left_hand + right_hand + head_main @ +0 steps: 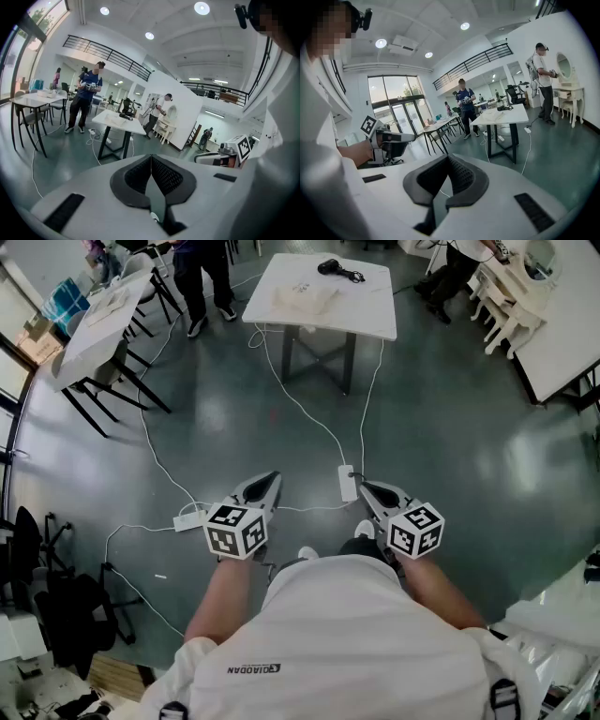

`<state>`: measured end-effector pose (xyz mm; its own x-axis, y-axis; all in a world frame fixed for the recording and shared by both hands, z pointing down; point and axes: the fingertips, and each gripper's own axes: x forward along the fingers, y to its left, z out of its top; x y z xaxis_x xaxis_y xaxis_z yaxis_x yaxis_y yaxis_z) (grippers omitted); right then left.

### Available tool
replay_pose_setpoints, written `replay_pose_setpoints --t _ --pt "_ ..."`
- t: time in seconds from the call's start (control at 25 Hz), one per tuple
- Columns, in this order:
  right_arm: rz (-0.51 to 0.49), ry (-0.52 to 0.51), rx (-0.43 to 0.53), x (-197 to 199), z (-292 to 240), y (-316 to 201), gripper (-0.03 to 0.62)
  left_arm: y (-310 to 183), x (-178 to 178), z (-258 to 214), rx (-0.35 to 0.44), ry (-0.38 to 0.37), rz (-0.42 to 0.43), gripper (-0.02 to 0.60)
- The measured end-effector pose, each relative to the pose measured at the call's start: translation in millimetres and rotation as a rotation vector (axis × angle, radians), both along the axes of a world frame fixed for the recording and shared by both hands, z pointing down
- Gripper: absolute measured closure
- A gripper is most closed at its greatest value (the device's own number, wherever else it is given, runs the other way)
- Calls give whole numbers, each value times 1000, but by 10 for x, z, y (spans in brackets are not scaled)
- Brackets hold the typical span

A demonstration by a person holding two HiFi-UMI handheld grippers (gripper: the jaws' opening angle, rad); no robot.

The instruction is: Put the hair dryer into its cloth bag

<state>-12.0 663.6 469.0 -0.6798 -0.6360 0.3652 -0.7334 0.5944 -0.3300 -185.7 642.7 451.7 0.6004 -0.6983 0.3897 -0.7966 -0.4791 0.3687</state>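
Looks like nothing's under way yet: left gripper (270, 478) and right gripper (365, 487) are both clamped shut on nothing, carried close to the body, because the hair dryer (330, 267) sits well ahead of them on the white table (375, 326), near its cloth bag (305, 299).

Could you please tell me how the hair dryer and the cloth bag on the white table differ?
The hair dryer is black; the cloth bag is pale cream. The hair dryer is compact with a cord trailing; the cloth bag lies flat and spreads wider. The hair dryer sits nearer the far edge than the cloth bag. Both rest on the white table, apart.
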Motion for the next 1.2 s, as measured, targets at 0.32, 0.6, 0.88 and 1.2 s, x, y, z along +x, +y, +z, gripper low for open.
replay_pose_setpoints --t 0.32,0.6,0.88,1.2 --pt "-19 2 12 -154 -24 -36 574 -23 -129 10 6 -5 -1 551" --pt "-54 25 54 -301 -40 -16 572 12 -167 194 -29 -48 12 551" --pt "-77 8 22 -403 -12 -78 572 31 -334 279 -56 -50 -30 551" --pt "-18 -27 -51 -428 204 -536 572 -191 -501 386 -74 -47 -53 551"
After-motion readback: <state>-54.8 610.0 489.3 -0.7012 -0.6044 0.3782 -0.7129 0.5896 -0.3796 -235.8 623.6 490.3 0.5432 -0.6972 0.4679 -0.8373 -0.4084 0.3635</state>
